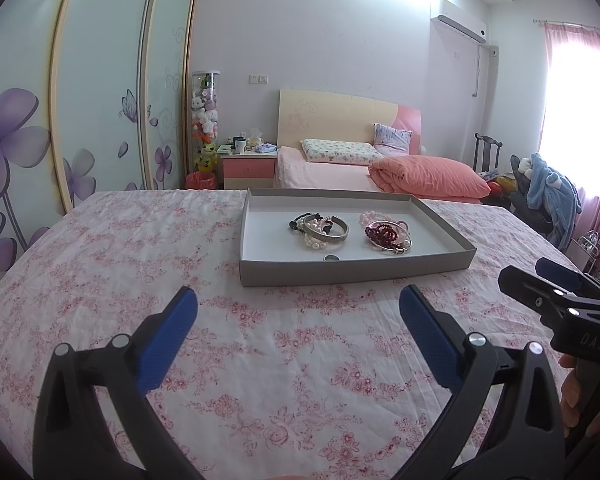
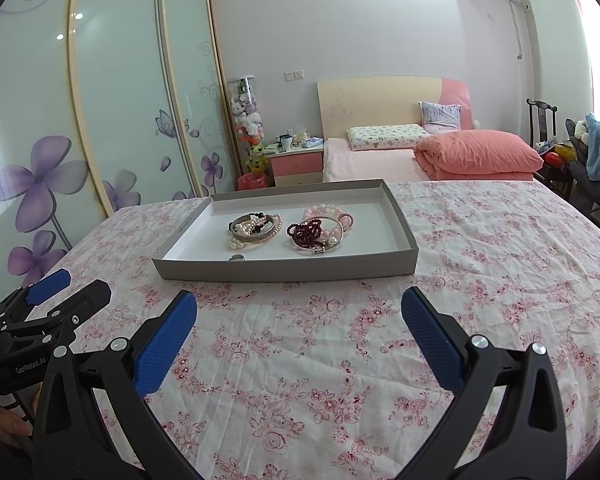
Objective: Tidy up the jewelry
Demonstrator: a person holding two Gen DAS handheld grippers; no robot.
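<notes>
On the flowered tabletop, one shallow grey tray [image 1: 352,270] holds two heaps of jewelry: a left heap [image 1: 320,230] of a silver bangle, pearls and black beads, and a right heap [image 1: 386,232] of dark red beads, pink beads and a thin bangle. One small ring [image 1: 331,257] lies alone near the front wall. Both claws hover short of the tray, released and empty: left claw [image 1: 298,334], right claw [image 2: 299,336].
</notes>
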